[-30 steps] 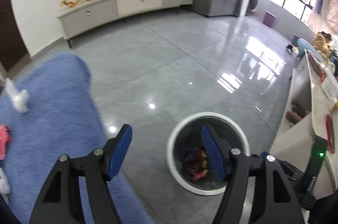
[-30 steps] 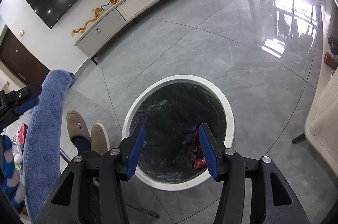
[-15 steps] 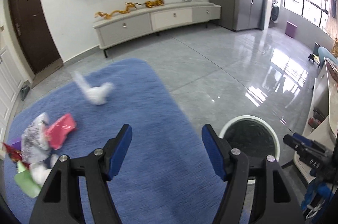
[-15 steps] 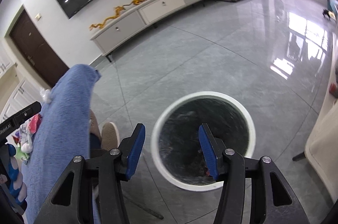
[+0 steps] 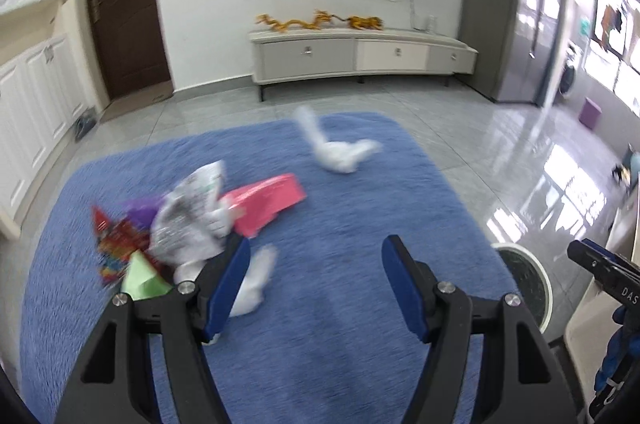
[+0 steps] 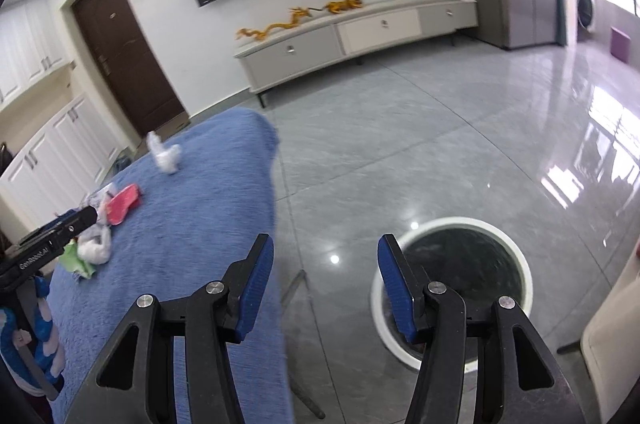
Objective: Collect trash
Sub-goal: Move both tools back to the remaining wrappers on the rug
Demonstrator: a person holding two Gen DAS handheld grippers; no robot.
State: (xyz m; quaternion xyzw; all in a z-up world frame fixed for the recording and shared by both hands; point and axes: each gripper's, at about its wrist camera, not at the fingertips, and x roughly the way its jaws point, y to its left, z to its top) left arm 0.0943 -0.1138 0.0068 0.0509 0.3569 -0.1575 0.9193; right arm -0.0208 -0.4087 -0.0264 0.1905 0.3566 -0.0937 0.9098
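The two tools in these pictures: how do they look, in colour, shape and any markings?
Both are alike: the left tool and the right tool have black angular frames with silver screws and two flat blue pads. White lettering runs along the black side of each tool, seen from the other's camera.

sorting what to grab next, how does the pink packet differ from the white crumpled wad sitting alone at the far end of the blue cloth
The pink packet is flat, bright and smooth-sided; the white wad is crumpled, with a twisted tail sticking up. The pink packet touches the pile of wrappers; the white wad lies apart, farther off. Both rest on the blue cloth, in neither gripper.
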